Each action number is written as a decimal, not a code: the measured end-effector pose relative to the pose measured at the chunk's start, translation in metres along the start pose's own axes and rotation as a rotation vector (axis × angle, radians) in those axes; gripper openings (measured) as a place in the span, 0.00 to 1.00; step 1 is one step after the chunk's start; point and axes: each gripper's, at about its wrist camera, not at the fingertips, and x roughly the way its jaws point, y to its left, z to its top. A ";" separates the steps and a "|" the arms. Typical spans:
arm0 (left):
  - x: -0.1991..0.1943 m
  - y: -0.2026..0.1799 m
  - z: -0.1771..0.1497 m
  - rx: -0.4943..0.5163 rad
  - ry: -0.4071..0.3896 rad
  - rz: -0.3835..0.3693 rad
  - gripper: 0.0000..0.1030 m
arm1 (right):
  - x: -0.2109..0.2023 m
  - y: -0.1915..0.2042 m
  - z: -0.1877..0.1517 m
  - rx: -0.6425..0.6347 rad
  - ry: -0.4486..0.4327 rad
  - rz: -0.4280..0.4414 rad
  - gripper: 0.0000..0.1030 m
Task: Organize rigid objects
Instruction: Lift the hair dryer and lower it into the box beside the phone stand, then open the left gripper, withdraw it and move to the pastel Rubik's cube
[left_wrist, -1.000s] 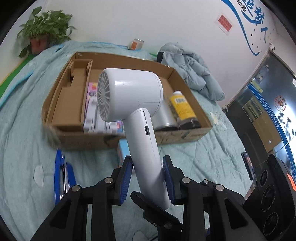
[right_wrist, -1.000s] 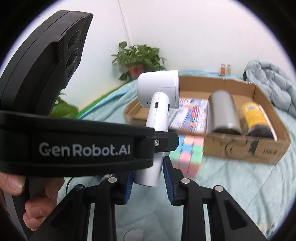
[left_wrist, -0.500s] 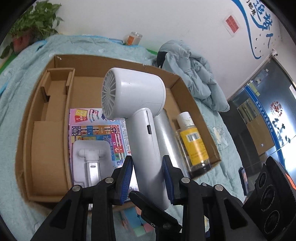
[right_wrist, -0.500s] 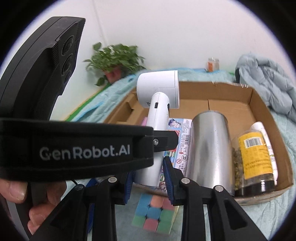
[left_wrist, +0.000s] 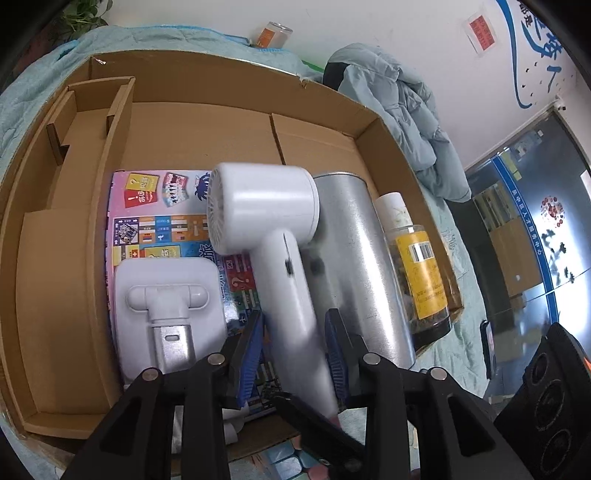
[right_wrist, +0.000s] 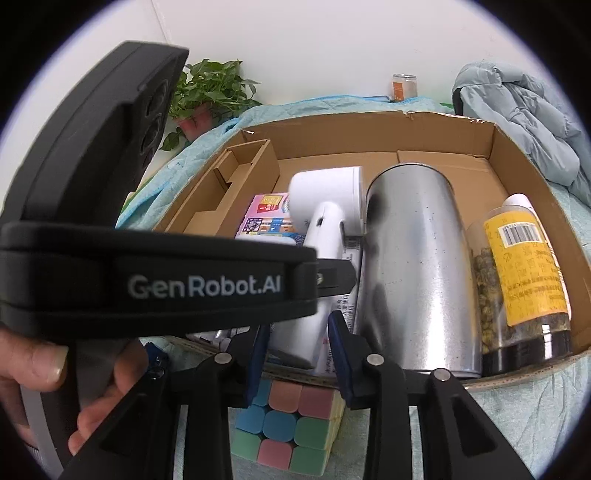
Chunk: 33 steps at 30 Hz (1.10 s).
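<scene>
A pale teal quilt covers the surface below a white wall, and an open cardboard box lies on it. The white hair dryer is inside the box, head toward the far wall, lying over a colourful printed game box and against a silver metal canister. Its handle runs back toward the near edge, between the blue pads of both grippers. The left gripper has its jaws opening around the handle; in the blurred frame a slight gap shows on each side. The right gripper also straddles the handle lower down, jaws opening, the pads just beside the plastic rather than pressing it. To the left of the dryer a white plastic mount rests on the game box. To the right of the canister lies a jar with a yellow label, holding dried flowers. Outside the near wall of the box sits a pastel puzzle cube. A person's hand grips the left tool's handle. A light blue jacket, a potted plant and a small orange jar are at the far side.
</scene>
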 end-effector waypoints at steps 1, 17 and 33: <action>-0.003 0.000 -0.002 -0.001 -0.010 -0.003 0.36 | -0.005 -0.001 -0.001 0.000 -0.011 -0.004 0.33; -0.095 -0.030 -0.103 0.086 -0.416 0.326 0.02 | -0.063 -0.019 -0.050 -0.059 -0.176 -0.048 0.73; -0.090 -0.017 -0.142 0.005 -0.353 0.206 0.99 | -0.077 -0.025 -0.071 -0.089 -0.187 -0.022 1.00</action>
